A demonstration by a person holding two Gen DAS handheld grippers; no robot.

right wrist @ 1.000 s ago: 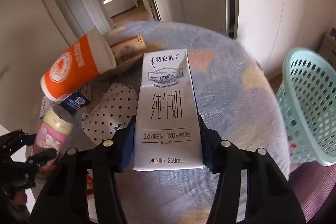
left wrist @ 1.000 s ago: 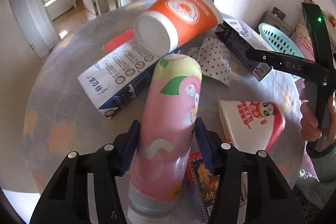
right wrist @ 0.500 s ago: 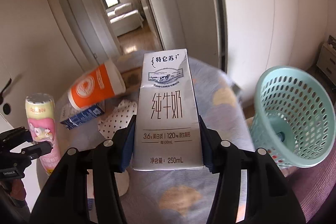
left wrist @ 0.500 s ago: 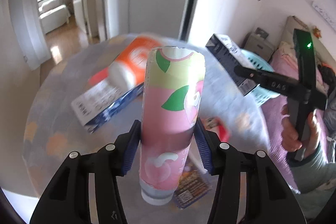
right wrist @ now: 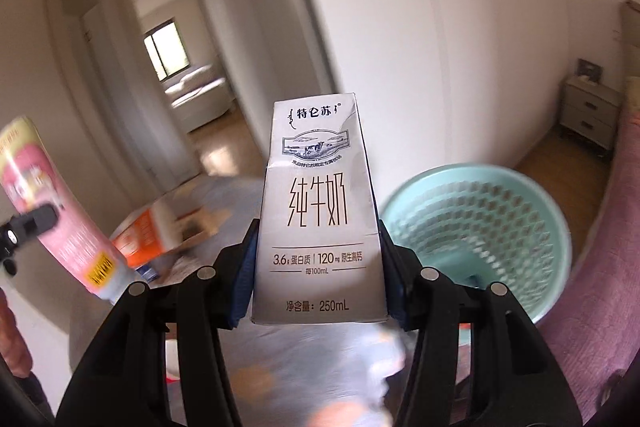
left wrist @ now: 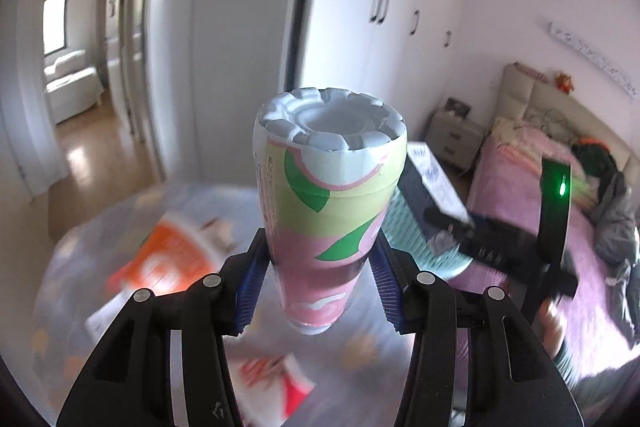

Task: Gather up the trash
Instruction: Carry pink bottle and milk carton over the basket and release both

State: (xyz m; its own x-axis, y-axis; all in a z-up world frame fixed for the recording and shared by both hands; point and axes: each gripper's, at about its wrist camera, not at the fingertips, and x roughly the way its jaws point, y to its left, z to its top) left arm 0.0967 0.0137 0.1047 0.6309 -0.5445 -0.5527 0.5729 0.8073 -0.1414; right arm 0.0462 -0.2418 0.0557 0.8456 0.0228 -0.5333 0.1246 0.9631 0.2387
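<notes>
Left hand-held gripper (left wrist: 318, 291) is pinching a pink and green drink bottle (left wrist: 326, 211), blue pads pressed on both sides of its lower body, bottle standing roughly upright with its ridged white base toward the far side, held up off the surface (left wrist: 72, 291). Right hand-held gripper (right wrist: 318, 267) is pinching a white milk carton (right wrist: 318, 211) by its side walls, printed face toward the camera, also clear of the surface. Teal mesh basket (right wrist: 480, 227) sits just right of the carton in the right wrist view, near a pink bed (right wrist: 600, 267); in the left wrist view it shows behind the bottle, partly hidden by the right gripper and its carton. Left on the surface: an orange paper cup (left wrist: 168, 259) on its side at the far left, blurred, and a red and white wrapper (left wrist: 276, 383) near the gripper. Other litter is too blurred to tell.
</notes>
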